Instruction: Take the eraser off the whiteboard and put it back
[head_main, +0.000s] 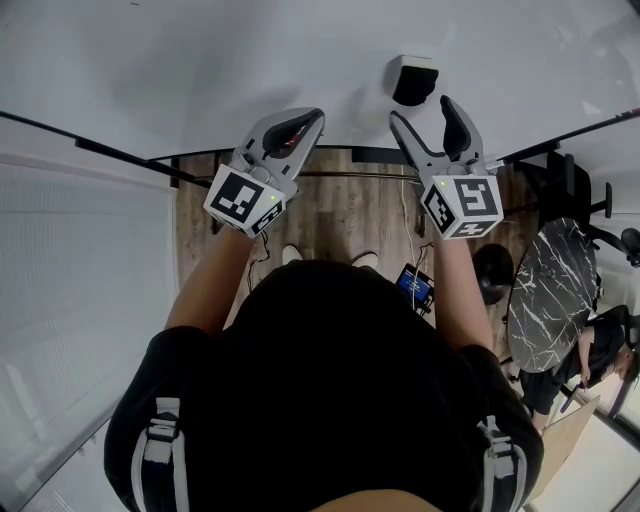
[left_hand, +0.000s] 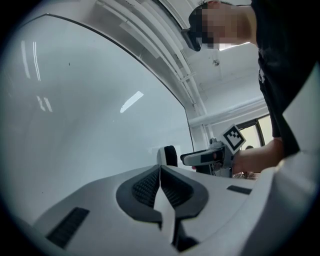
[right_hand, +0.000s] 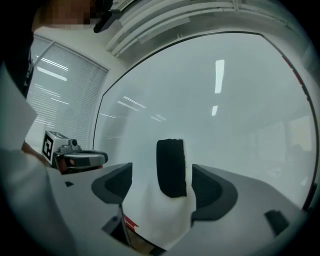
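Observation:
The eraser (head_main: 414, 80), a white block with a black felt face, sticks to the whiteboard (head_main: 200, 60). My right gripper (head_main: 421, 110) is open just short of it, one finger on either side. In the right gripper view the eraser (right_hand: 171, 167) stands upright on the board (right_hand: 225, 110) between the spread jaws of the gripper (right_hand: 162, 185), with a gap on both sides and no pad touching. My left gripper (head_main: 305, 122) is shut and empty, level beside the right one, close to the board. The left gripper view shows its shut jaws (left_hand: 160, 187), the eraser (left_hand: 167, 156) and the right gripper (left_hand: 210, 157) beyond.
Window blinds (head_main: 80, 280) run along the left. Below lies a wooden floor (head_main: 340, 215). A round marble table (head_main: 555, 290), a black chair (head_main: 570, 185) and another person (head_main: 600, 345) are at the right. A small device with a blue screen (head_main: 415, 285) hangs near my right forearm.

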